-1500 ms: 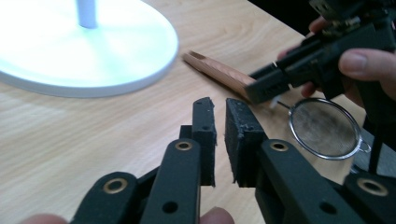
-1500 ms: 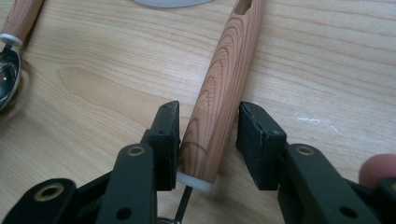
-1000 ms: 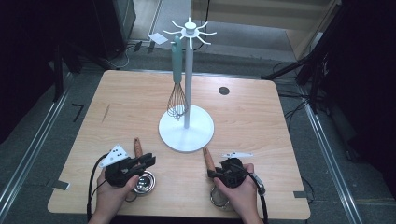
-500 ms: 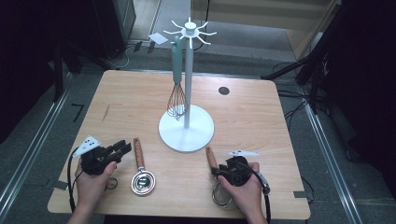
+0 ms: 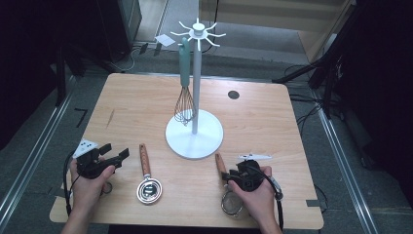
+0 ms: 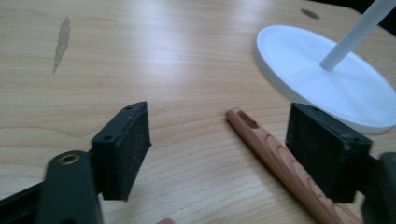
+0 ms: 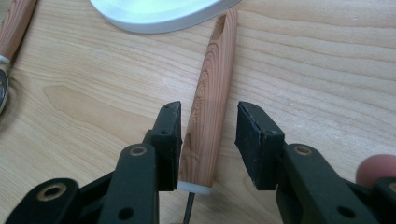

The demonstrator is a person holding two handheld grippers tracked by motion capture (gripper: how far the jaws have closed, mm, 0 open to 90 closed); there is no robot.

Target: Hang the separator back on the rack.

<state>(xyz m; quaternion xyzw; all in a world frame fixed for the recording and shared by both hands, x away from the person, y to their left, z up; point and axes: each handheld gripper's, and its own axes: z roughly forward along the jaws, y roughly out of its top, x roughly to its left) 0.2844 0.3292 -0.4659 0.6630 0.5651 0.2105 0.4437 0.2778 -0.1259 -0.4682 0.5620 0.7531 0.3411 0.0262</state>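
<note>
Wooden tabletop (image 5: 272, 126) seen from above, with a person's two hands at the near edge, each holding a black two-jaw gripper.

Nearest on the left, the left gripper (image 5: 113, 157) rests low over the table with its jaws spread wide; they have just been opening, and nothing is pressed between them. In the left gripper view, bare wood lies between the two pads, and the wooden handle of a small metal measuring scoop (image 5: 148, 180) runs just inside the right-hand pad (image 6: 327, 149), whether touching or not I cannot tell. From above, the scoop lies flat just to the right of this gripper, bowl toward the person, handle pointing away.

On the right, the right gripper (image 5: 229, 176) straddles the wooden handle of a small mesh strainer (image 5: 225, 171). In the right gripper view, the handle (image 7: 210, 112) lies between the half-open pads, close against the left pad with a gap at the right one, so it is not clamped. The strainer's round mesh sits under the hand.

Beyond both grippers, between them and farther off, stands a white utensil stand (image 5: 195, 134) with a round base and upright pole. A teal-handled whisk (image 5: 184, 83) hangs from its top hooks, wires down, just above the base.
</note>
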